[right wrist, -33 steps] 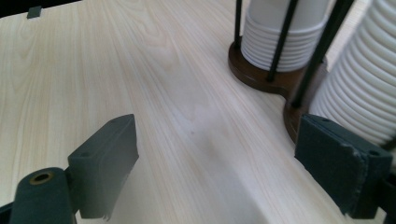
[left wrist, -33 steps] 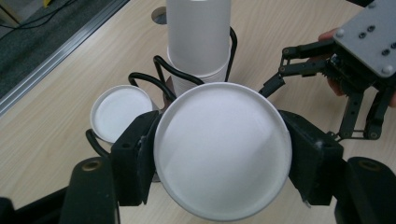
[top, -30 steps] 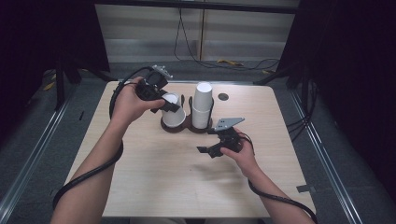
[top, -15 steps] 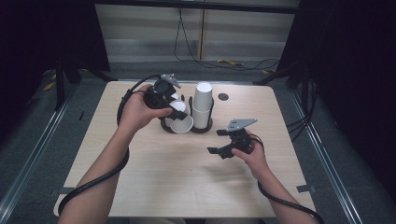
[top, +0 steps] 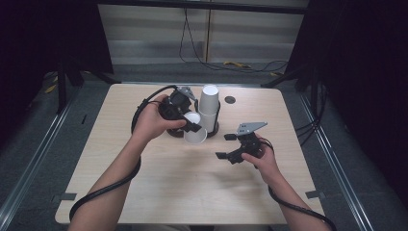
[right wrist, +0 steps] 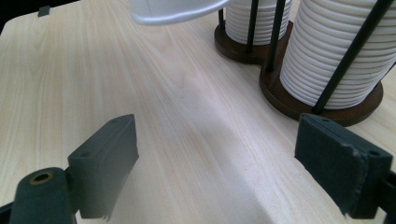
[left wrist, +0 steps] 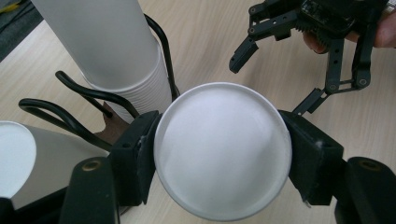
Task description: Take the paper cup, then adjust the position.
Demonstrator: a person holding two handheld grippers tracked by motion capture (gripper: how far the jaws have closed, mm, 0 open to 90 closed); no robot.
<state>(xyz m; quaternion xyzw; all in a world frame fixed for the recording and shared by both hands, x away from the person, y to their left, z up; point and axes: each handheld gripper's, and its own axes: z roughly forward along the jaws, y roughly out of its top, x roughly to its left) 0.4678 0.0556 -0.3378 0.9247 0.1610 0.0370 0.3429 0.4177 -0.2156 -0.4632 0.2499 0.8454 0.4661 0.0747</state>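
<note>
Our left gripper [top: 185, 122] has its jaws clamped on a white paper cup [top: 195, 134], held just off the cup rack [top: 211, 126] near the worktop's far edge. Squeeze harder and it crumples. Our right gripper [top: 230, 146] waits wide open, empty, with bare worktop [top: 144, 192] toward the near edge.

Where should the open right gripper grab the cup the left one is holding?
Judging by its pose, on the side wall near the rim. The left gripper clamps the cup by its base end, leaving that part free. The right gripper stands open to the right, so it could come from that side, jaws across the wall.
</note>
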